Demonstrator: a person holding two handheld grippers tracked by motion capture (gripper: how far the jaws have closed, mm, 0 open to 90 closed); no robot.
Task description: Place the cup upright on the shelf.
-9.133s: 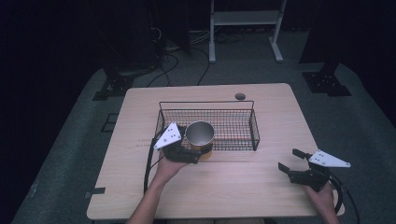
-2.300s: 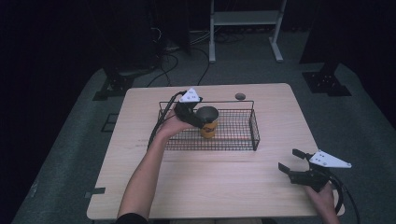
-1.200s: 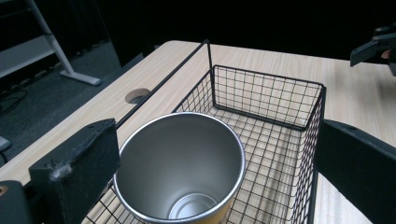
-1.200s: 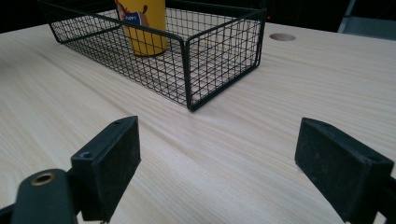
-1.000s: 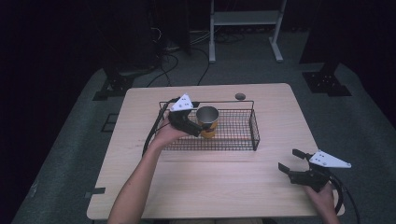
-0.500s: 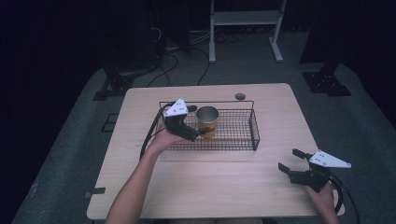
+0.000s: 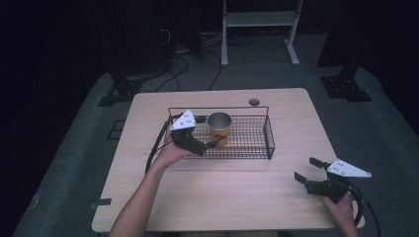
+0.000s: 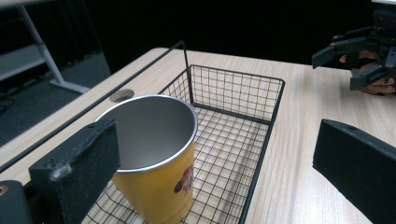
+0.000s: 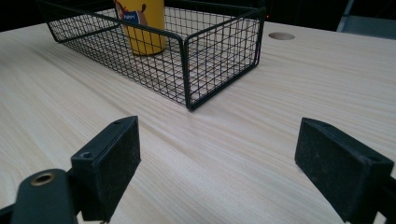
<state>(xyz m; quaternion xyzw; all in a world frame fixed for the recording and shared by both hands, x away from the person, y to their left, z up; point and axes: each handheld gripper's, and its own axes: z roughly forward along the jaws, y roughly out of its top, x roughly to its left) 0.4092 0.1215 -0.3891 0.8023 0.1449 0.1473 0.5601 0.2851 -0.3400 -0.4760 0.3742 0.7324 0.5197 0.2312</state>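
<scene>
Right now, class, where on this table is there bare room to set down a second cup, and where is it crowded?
Free: the wire basket's right half, beyond the yellow cup; the bare wood between the basket and the right gripper; the table's far-right corner. Crowded: the basket's left end, where the open left gripper sits beside the cup.

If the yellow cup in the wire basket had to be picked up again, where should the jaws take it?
Probably at the rim of the yellow cup, from above: it stands upright and open-topped, while the wire basket walls hamper a side approach. One jaw inside, one outside.
</scene>
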